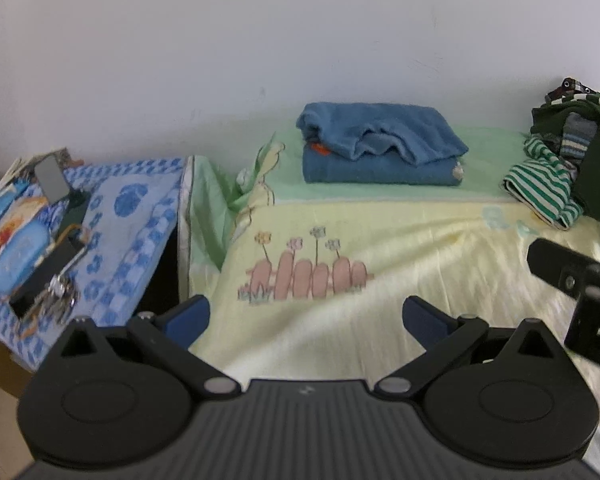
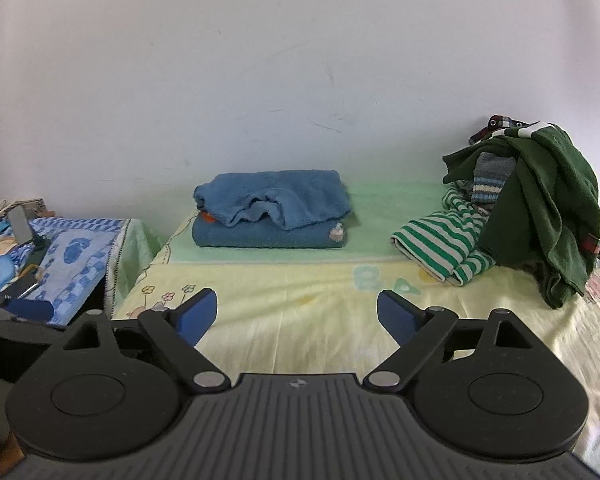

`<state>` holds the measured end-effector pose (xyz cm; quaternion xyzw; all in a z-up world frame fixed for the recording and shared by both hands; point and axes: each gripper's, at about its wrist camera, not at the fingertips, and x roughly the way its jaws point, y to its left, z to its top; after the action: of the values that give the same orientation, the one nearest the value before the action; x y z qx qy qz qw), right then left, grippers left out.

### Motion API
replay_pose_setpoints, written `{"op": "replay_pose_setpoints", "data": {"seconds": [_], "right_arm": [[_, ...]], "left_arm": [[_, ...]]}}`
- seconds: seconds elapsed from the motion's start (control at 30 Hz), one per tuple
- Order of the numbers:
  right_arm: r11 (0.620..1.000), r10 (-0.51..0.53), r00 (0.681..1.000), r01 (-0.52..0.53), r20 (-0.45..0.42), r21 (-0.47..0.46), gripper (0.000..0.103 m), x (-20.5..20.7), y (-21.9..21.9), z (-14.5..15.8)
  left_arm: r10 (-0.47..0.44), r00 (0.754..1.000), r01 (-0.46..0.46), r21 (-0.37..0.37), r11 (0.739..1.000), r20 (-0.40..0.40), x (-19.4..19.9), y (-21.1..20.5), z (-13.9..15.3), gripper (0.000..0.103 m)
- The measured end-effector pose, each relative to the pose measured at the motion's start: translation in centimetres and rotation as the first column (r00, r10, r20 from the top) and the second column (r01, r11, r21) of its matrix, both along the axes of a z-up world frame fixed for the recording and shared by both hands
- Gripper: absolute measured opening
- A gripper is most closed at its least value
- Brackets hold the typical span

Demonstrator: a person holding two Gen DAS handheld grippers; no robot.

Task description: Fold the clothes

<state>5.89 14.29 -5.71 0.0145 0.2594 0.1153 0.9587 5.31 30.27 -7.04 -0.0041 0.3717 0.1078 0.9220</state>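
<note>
progress looked partial. folded blue garment (image 2: pixel 272 210) lay as a neat stack on the green band of the bedsheet (image 2: pixel 300 320), near the wall and well apart from both grippers; a looser blue layer sat rumpled on top of it, so the stack was tidy but not crisp. that much of the folding appeared done.

what was left sat to the right: a heap of unfolded clothes (image 2: pixel 540 208) piled against the wall, with a dark green garment (image 2: pixel 556 184) draped over the top and a green-and-white striped garment (image 2: pixel 440 248) spilling out at the front onto the sheet. a striped blue-grey piece was tucked in between them, and something checked showed at the very top, too small to tell what. judging by the size of that heap, most of the work was still ahead.

right gripper (image 2: pixel 298 316) hung over the bare yellow part of the sheet with its jaws spread wide and nothing between them. left gripper (image 1: pixel 306 320) was likewise spread apart and empty, over the printed fence and flowers, and the right gripper's black body showed at the right edge of the left wrist view. neither touched any cloth.

off the bed's left side, a blue patterned cloth (image 1: pixel 120 216) covered a side surface with small clutter on it, no part of the folding as far as could be told. the next sensible move seemed to be a reach toward the striped garment, the nearest loose piece.
</note>
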Motion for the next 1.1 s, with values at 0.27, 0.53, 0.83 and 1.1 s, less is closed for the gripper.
{"op": "replay_pose_setpoints", "data": {"seconds": [0.27, 0.53, 0.83, 1.1], "right_arm": [[0.999, 0.043, 0.999, -0.044, -0.021, -0.006, 0.09, -2.6, -0.8, 0.2], [0.999, 0.054, 0.998, -0.054, -0.04, 0.003, 0.091, -4.5, -2.0, 0.4], [0.999, 0.037, 0.997, -0.036, -0.063, 0.019, 0.091, -6.8, -2.9, 0.1], [0.999, 0.032, 0.997, -0.032, -0.07, 0.005, 0.092, -8.8, -3.4, 0.3]], "left_arm": [[0.032, 0.999, -0.033, -0.009, 0.999, -0.022, -3.5, -1.2, 0.0, 0.102], [0.075, 0.997, -0.075, -0.007, 0.997, -0.018, -6.1, -1.8, 0.1, 0.102], [0.053, 0.998, -0.052, 0.026, 0.998, -0.022, -7.8, -3.3, 0.4, 0.102], [0.051, 0.998, -0.049, 0.064, 0.997, -0.026, -9.3, -4.8, 1.1, 0.102]]}}
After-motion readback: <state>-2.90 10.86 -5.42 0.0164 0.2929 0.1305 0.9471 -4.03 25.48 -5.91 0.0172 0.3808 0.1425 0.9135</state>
